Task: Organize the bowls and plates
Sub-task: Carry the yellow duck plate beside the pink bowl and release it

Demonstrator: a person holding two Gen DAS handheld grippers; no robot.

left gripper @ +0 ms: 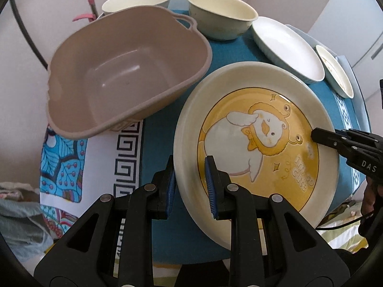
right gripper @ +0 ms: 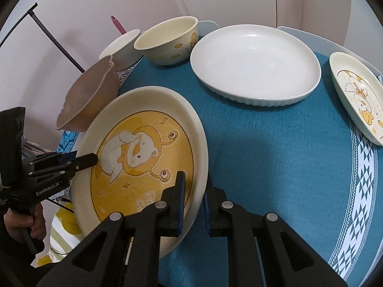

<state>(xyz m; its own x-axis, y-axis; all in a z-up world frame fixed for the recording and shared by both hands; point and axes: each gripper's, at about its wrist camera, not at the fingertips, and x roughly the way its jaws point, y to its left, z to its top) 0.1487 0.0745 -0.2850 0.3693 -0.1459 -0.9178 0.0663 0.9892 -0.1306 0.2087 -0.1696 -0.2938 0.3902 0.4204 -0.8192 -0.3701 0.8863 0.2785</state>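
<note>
I had both grippers on the big duck plate [left gripper: 253, 148]. The left gripper [left gripper: 191, 186] was clamped on its near rim, one pad inside the plate and one outside under the lip. The right gripper [right gripper: 194, 205] pinched the opposite rim the same way. The plate looked lifted and tilted above the counter [right gripper: 275, 167], just beside the taupe plastic basin [left gripper: 119, 76], though I couldn't tell for sure whether its far edge was touching the cloth.

Progress, as I judged it: early. The basin was empty, so nothing had been stacked or put away yet. Left on the counter were two bowls at the back, a plain cream bowl [left gripper: 136, 0] and a bowl with yellow prints [right gripper: 167, 43], then the white ribbed oval dish [right gripper: 253, 64], and a small duck plate [right gripper: 356, 95] near the counter's edge. All of those sat apart from each other, not nested.

The plate itself was cream w/ a broad raised rim, a yellow centre w/ a cartoon duck in a lion hood, and some lettering. It was glossy, prob. ceramic, so likely heavy and slick at the rim, which is why I'd want two grips on it.
</note>
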